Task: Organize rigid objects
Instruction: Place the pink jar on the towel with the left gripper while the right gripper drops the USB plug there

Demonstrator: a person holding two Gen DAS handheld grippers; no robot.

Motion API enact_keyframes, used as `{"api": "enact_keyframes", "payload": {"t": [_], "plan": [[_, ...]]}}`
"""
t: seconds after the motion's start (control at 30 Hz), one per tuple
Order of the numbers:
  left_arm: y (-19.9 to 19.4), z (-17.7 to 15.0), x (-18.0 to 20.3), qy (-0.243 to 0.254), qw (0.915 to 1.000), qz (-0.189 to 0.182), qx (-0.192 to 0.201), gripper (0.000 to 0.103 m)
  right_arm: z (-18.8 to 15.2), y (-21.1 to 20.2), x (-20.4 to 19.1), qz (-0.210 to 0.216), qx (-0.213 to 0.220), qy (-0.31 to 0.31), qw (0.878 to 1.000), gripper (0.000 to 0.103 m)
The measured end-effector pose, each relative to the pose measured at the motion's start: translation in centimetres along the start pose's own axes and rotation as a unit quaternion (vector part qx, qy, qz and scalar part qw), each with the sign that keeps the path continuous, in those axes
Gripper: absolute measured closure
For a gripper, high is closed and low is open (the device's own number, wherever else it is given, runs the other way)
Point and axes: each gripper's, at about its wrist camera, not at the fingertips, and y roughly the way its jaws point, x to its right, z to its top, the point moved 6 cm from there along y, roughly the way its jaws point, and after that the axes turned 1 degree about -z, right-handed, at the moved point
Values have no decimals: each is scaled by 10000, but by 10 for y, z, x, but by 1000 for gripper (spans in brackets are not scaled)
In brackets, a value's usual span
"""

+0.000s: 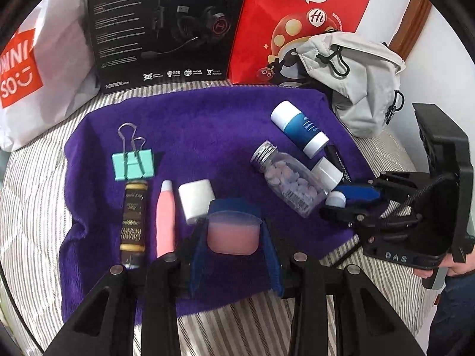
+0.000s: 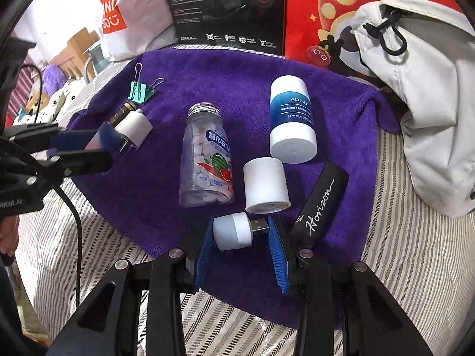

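On the purple towel [image 1: 207, 124], my left gripper [image 1: 233, 237] is shut on a pink translucent box [image 1: 232, 234], held between its blue pads low in the left wrist view. Beside it lie a white plug [image 1: 196, 200], a pink tube [image 1: 165, 216], a brown and gold tube [image 1: 133, 222] and a green binder clip [image 1: 133, 164]. My right gripper [image 2: 241, 237] is shut lengthwise on a small white USB light [image 2: 233, 231]. Just beyond it lie a white cap [image 2: 265, 185], a clear tablet bottle [image 2: 207, 157], a blue and white tube [image 2: 291, 118] and a black Horizon case [image 2: 322, 201].
The towel lies on a striped sheet [image 1: 35, 207]. Behind it stand a white Miniso bag [image 1: 44, 68], a black headset box [image 1: 166, 26] and a red paper bag [image 1: 297, 23]. A grey drawstring pouch [image 2: 430, 103] crowds the right edge. A cable [image 2: 75, 222] hangs at the left.
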Motion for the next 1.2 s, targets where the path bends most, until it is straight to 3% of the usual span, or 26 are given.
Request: {"api": "enact_keyframes", "payload": {"t": [0.53,1.2], "plan": [[29,18,18,296,9994,-133,-103,69,-12,-29,20,20,96,-8,10000,61],[52,14,24,629,9974,188,-294,69,-18,-46,25,231,322,280,9988,61]]}}
